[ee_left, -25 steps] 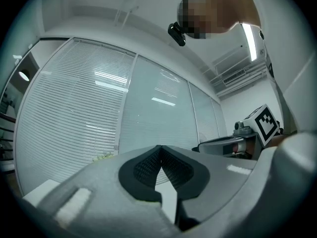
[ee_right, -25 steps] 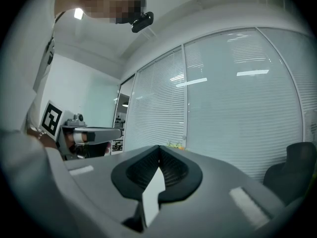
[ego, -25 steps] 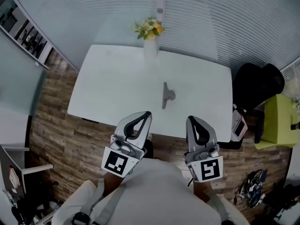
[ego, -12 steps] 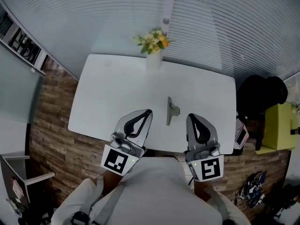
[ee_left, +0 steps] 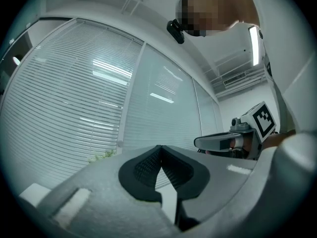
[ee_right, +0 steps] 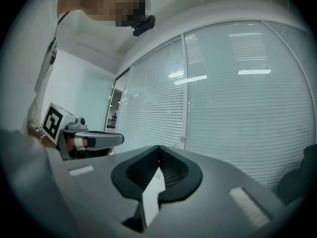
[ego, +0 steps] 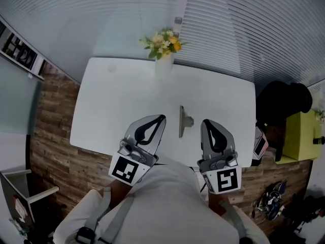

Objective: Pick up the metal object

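A metal object (ego: 183,121) lies flat near the front edge of a white worktop (ego: 111,100) — between two grippers, touching neither. The left gripper (ego: 161,118) and right gripper (ego: 205,121) (both empty) have their jaws pressed together. Flowers (ego: 163,40) stand at the far edge.

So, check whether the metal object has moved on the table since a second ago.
No. The metal object keeps its spot relative to the flower vase on the table; only the head view shifted.
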Demonstrator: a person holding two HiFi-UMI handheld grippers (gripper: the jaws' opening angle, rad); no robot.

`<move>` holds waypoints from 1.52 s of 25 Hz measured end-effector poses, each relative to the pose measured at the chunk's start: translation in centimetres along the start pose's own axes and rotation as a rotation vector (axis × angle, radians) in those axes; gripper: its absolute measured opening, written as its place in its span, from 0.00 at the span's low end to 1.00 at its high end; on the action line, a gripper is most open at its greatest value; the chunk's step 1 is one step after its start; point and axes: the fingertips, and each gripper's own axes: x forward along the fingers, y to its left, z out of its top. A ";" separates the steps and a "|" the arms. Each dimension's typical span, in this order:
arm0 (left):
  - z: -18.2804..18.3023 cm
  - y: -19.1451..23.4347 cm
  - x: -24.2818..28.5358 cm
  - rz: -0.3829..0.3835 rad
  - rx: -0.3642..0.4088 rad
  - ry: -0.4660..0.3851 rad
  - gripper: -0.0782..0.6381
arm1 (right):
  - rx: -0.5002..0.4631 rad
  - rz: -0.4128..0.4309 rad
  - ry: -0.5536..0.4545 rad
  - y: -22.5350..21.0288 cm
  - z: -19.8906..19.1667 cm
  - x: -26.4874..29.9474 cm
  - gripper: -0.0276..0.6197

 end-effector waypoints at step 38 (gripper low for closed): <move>-5.1 -0.1 1.2 -0.031 -0.056 0.084 0.11 | 0.272 -0.026 0.574 -4.2 -32.9 1.2 0.20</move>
